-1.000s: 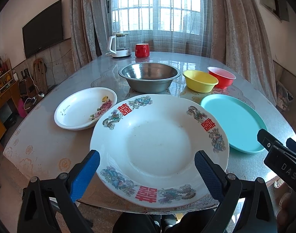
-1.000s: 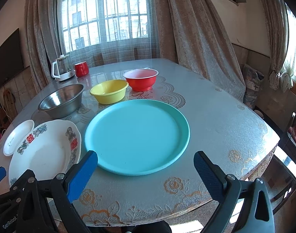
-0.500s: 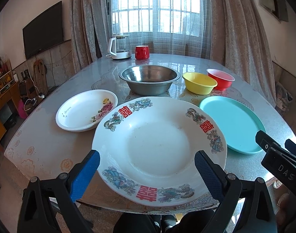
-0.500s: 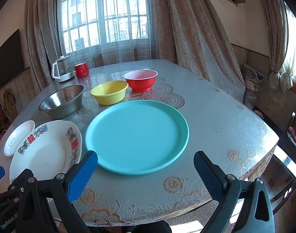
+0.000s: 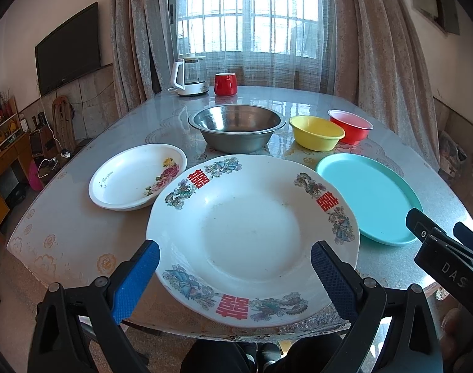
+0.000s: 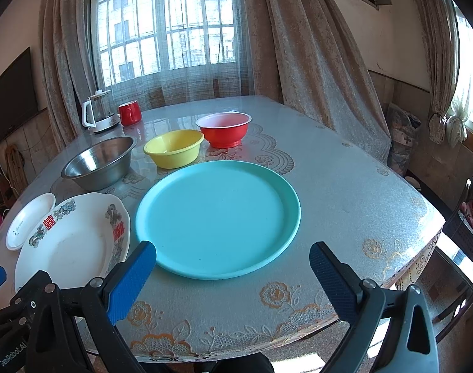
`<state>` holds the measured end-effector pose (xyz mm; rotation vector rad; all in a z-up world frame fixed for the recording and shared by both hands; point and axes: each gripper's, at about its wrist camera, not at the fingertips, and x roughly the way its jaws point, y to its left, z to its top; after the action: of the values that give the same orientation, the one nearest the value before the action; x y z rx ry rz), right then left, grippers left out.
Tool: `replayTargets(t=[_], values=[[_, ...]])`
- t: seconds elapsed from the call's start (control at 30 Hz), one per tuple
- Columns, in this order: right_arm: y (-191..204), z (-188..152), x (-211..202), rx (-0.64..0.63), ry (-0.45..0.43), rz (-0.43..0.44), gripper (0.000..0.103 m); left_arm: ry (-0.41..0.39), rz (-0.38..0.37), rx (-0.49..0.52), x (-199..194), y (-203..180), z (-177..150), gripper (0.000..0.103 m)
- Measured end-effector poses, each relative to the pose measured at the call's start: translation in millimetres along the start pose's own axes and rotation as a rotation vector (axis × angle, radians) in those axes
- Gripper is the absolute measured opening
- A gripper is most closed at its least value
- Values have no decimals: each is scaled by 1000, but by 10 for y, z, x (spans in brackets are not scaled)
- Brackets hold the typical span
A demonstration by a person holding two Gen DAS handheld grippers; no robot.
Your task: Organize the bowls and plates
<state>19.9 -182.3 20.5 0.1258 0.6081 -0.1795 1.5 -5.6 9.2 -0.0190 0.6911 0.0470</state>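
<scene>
Starting far left on the surface [image 5: 75, 236]: the small white plate with the pink flower [image 5: 137, 185] sits flat, its rim just touching or tucked beside the big one, I can't tell which. Next, dead ahead of my left tongs [image 5: 234, 262], the large white plate with red characters and dragon motifs [image 5: 252, 233] lies at the near edge. My left tongs are spread wide, blue pads [image 5: 134, 279] hanging on either side of that plate's near rim, gripping nothing.

Behind it, the steel bowl [image 5: 235, 130] stands upright, and further back by the window a white kettle [image 5: 190, 76] and a red mug [image 5: 225, 84].

Moving right: yellow bowl [image 6: 174, 148], then the red bowl [image 6: 224, 129] right beside it, both upright and empty. In front of them the turquoise plate [image 6: 217, 217] lies flat, close beside the large white plate but apart from it.

My right tongs [image 6: 233, 264] hover over the near rim of that turquoise plate, jaws wide apart, holding nothing. In the left view, the black frame of the right tongs pokes in at the right edge, near the turquoise plate.
</scene>
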Motion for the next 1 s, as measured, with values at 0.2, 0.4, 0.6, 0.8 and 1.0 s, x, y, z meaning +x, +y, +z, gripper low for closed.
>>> replayTargets(t=[0.2,0.4,0.6,0.8,1.0], values=[[-28,-19,22,5,8,1,101,5,-1,2,8,-11,-11,99],[-71,-28,49,19,15,2,101,16,-5,13,47,-51,-20,99],[-125,-39,97,33,27,7,101,29,-15,28,92,-105,-20,99],[-205,-46,155,54,46,16,101,43,-23,46,142,-149,-4,99],[-426,20,194,108,56,49,100,49,-51,82,195,-204,120,99]])
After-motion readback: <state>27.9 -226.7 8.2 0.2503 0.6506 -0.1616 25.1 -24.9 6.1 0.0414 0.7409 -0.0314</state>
